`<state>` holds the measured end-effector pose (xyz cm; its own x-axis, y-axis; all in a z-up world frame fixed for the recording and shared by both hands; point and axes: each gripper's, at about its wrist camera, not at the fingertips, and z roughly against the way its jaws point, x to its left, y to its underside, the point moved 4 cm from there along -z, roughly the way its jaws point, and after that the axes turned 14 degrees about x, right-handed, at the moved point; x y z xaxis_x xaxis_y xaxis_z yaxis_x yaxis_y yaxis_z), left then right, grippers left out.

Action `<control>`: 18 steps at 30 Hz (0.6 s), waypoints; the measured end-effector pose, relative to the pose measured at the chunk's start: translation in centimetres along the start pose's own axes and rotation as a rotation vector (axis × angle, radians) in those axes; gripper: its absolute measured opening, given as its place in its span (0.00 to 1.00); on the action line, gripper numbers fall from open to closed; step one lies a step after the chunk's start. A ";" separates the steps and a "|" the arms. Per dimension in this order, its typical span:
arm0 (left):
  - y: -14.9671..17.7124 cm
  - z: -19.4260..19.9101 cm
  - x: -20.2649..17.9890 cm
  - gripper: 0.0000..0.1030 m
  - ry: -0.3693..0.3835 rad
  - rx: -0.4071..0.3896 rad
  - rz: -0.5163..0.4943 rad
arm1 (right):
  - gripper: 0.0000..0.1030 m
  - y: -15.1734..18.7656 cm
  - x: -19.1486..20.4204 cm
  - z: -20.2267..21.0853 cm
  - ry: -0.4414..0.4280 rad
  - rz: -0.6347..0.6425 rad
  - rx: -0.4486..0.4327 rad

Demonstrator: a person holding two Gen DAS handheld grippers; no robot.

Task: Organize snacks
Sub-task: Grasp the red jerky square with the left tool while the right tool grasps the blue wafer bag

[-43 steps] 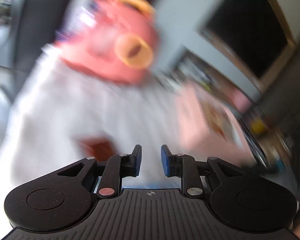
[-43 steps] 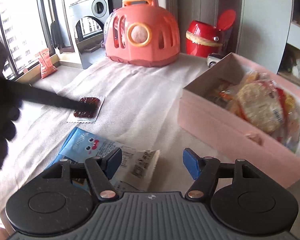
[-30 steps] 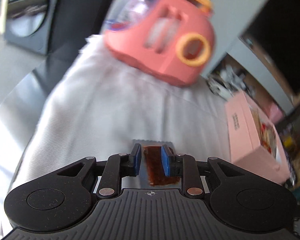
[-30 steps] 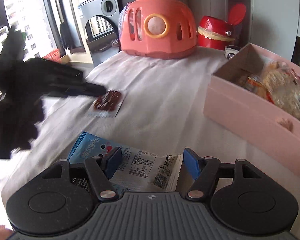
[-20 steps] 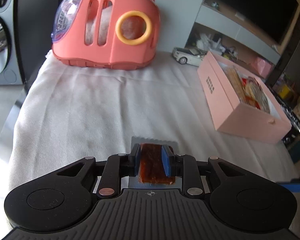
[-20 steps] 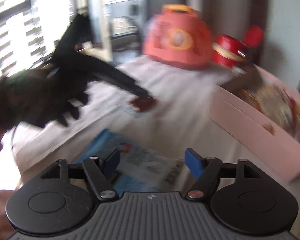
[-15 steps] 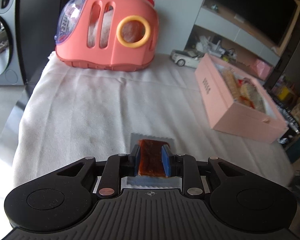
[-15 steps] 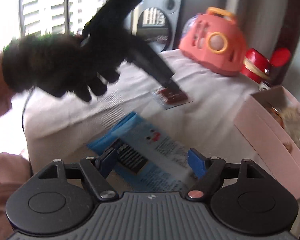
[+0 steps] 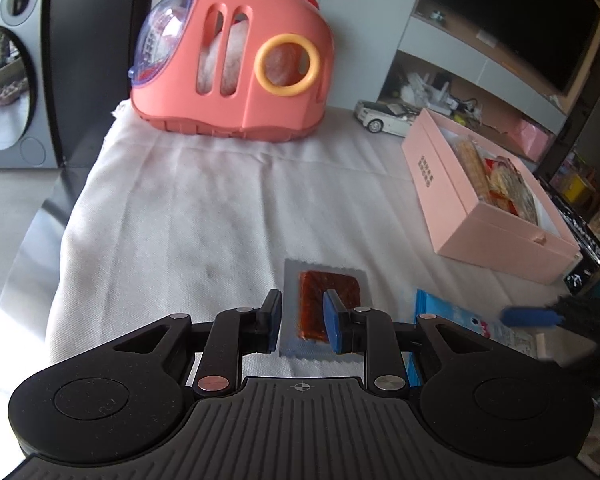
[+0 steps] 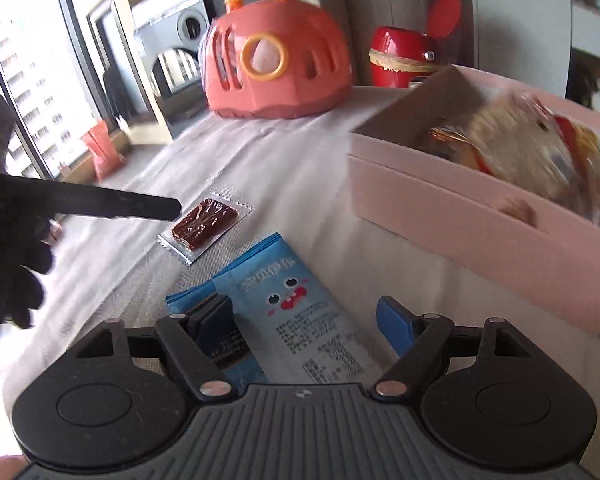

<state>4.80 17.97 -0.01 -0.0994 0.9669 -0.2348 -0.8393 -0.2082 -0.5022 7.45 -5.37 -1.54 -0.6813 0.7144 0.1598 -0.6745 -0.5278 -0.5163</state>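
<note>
The left gripper (image 9: 303,312) has stopped swinging and now sits steady over the clear packet of dark red dried meat (image 9: 340,288). This packet has not left the table; it lies flat on the white cloth (image 9: 180,220), well apart from the pink box (image 10: 440,200). The fingers of this gripper are apart by only a narrow gap, one at the packet's left edge and one over the red slab. The packet is wider than the gap, and I see no pad pressing on it, so I judge that it is not gripped yet.

The right gripper (image 10: 302,308) has just been opening its fingers. They now stand wide on both sides of the blue snack packet (image 10: 284,280), which lies on the cloth between them without being squeezed. To my judgement both packets are still waiting for pickup, and the box, already holding several wrapped snacks, is where they belong.

The meat packet is thin, flat and glossy, with a serrated sealed border, so it probably needs a pinch at the edge. The blue packet is a soft, slightly puffed film pouch with a cartoon face. The box is stiff card, rectangular and open on top. The cloth is woven and a little wrinkled.
</note>
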 end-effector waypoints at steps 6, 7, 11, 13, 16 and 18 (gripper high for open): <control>-0.3 -0.2 -0.6 0.26 -0.009 -0.002 -0.016 | 0.77 2.4 1.2 2.0 0.003 0.116 -0.022; -0.2 -0.3 -0.9 0.26 -0.013 0.004 -0.031 | 0.77 2.6 1.9 2.4 0.008 0.168 -0.035; 0.2 -0.4 -1.7 0.26 -0.048 0.017 -0.082 | 0.77 3.0 5.3 2.2 0.145 0.388 -0.061; 0.2 -0.2 -1.7 0.26 -0.067 0.013 -0.089 | 0.78 2.7 5.9 0.9 0.222 0.438 -0.059; 0.4 0.2 -1.8 0.26 -0.087 0.007 -0.107 | 0.78 1.6 4.3 -0.3 0.203 0.326 -0.028; 0.4 0.2 -2.1 0.26 -0.079 0.010 -0.122 | 0.77 1.1 2.8 0.0 0.193 0.208 -0.029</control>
<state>4.53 15.92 0.46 -0.0381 0.9936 -0.1063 -0.8530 -0.0877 -0.5144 4.86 -3.93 -1.66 -0.7354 0.6679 -0.1140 -0.5157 -0.6609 -0.5452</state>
